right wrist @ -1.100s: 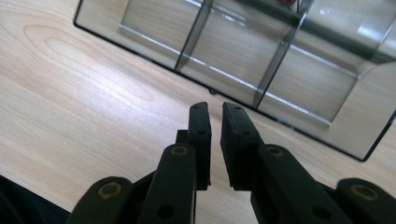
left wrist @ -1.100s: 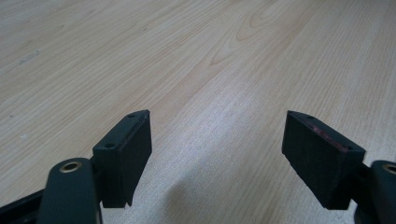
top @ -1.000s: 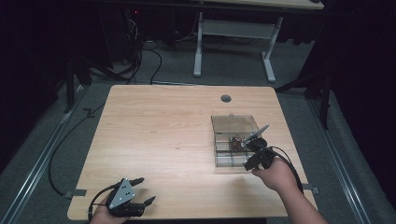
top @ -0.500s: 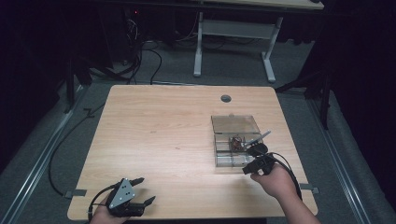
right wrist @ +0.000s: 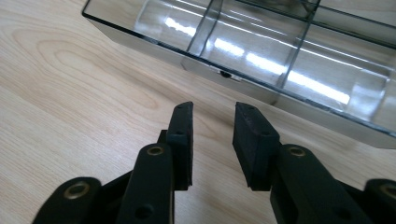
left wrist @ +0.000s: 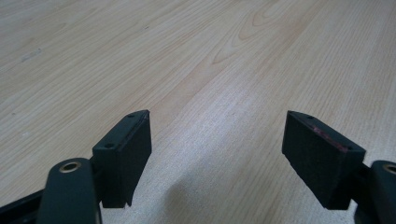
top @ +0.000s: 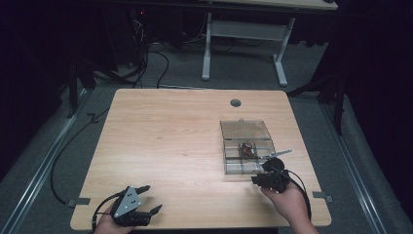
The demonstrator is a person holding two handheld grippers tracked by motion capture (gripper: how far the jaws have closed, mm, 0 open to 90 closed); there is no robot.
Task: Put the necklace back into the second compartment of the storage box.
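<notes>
my right gripper (right wrist: 212, 116), jaws just been opening with nothing between them, sits at the near wall of the clear compartment box (right wrist: 261, 84). box lies ahead, long axis across; my left gripper (top: 134, 209), jaws wide, lies well apart.

No text, label, brand, number or sign can be read anywhere in these pictures. The wooden table (top: 170, 146) bears only plain grain, the clear compartment box (top: 246, 146) at the right of the frame carries no lettering that can be made out, and the black pads (left wrist: 126, 149) in both gripper views are unmarked. The small red lights at the upper left of the high view are too small to read.
</notes>
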